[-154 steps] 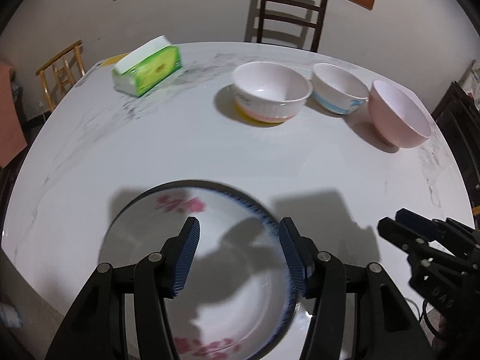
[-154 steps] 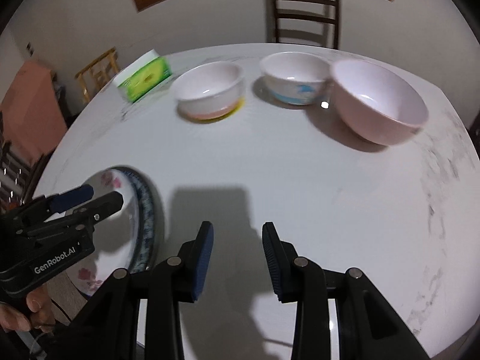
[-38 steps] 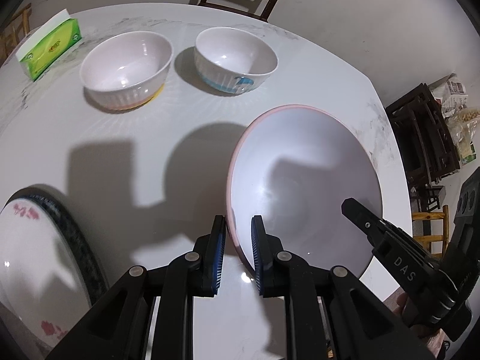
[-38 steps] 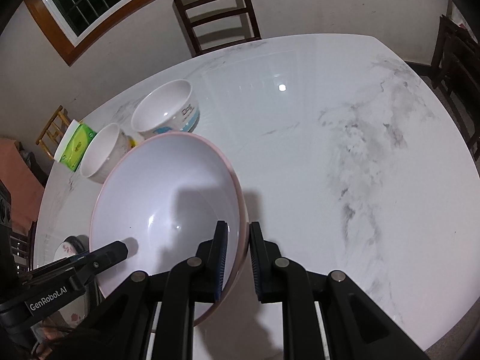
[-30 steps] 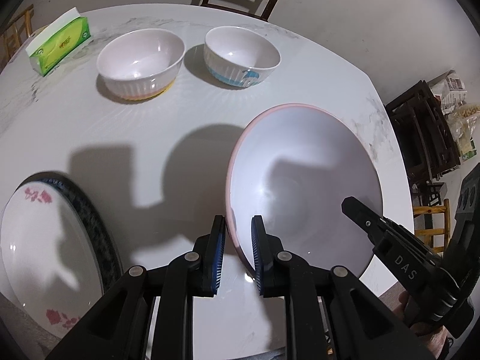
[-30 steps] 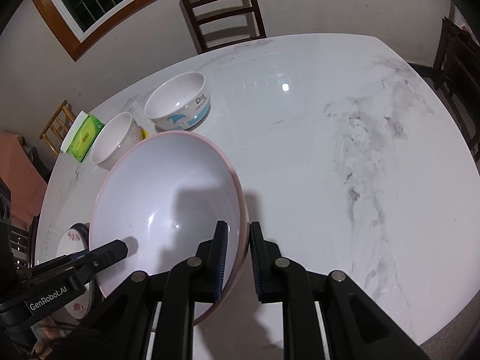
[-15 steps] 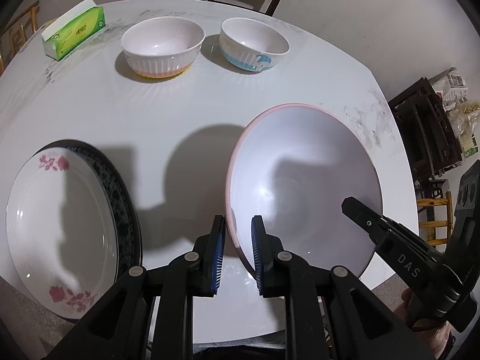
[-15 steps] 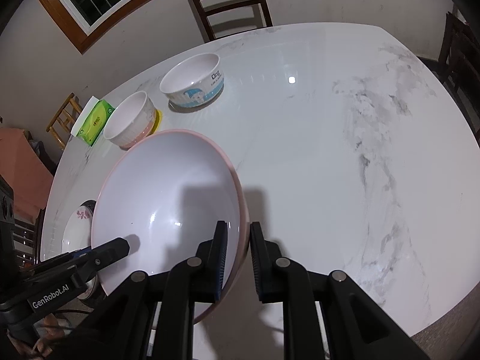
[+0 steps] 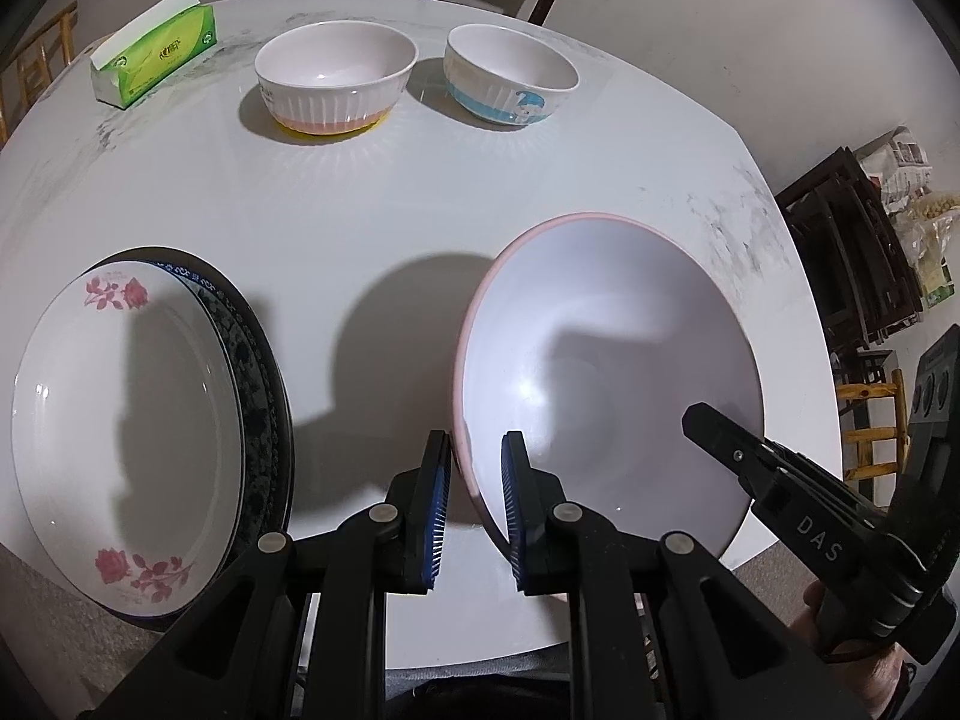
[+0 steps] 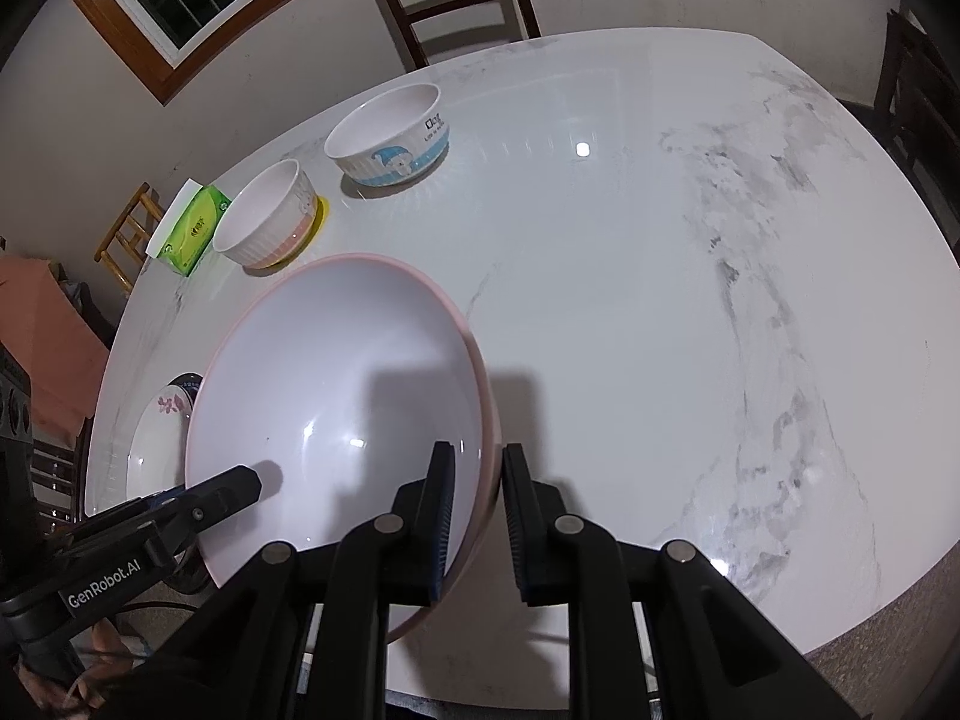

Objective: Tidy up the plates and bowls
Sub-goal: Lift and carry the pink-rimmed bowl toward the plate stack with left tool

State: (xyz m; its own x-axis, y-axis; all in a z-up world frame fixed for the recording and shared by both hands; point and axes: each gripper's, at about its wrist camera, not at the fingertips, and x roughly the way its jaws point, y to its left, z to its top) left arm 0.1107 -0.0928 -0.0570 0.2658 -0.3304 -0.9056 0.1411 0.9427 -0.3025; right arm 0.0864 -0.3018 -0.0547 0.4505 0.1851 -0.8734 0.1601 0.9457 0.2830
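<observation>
The large pink bowl hangs above the near side of the marble table, its mouth facing up and tilted a little. The left gripper clamps its left rim, one pad inside, one outside; the right gripper pinches the opposite rim the same way, both reaching forward from below. To the left lies a floral plate stacked on a dark-rimmed plate. Far across stand a ribbed bowl, a blue-banded bowl and a green tissue pack.
</observation>
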